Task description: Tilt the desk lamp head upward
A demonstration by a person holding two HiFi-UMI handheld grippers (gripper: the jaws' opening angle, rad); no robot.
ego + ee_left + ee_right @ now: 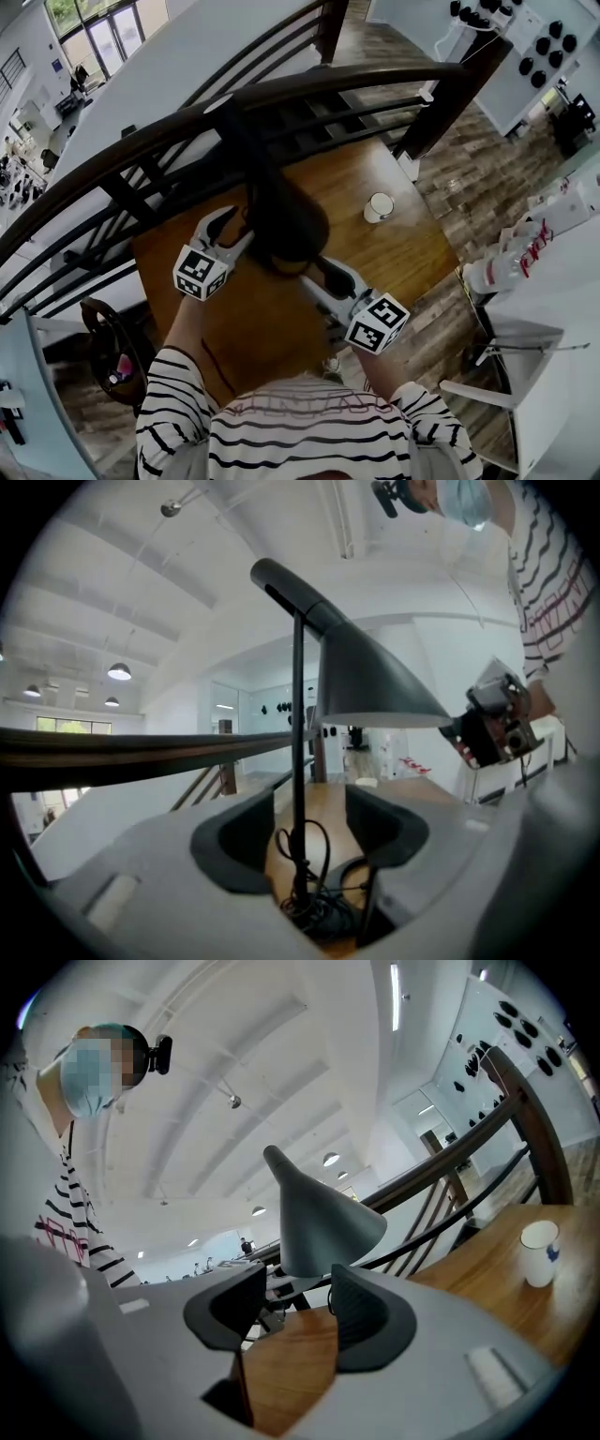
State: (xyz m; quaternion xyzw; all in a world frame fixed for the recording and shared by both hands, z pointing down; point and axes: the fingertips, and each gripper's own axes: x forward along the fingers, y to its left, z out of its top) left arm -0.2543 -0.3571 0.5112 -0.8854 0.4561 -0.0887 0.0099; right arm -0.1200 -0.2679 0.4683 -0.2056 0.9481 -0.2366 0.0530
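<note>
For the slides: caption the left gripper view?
Open left tongs aimed at the lamp stem, dark shade overhead.

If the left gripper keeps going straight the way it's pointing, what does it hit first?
Probably the lamp stem, which stands straight ahead between the left gripper's open jaws; how far off is unclear.

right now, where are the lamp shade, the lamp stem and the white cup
lamp shade (366, 682): left gripper view, side of the cone
lamp stem (299, 761): left gripper view, middle of the rod
white cup (379, 207): head view, its open top
</note>
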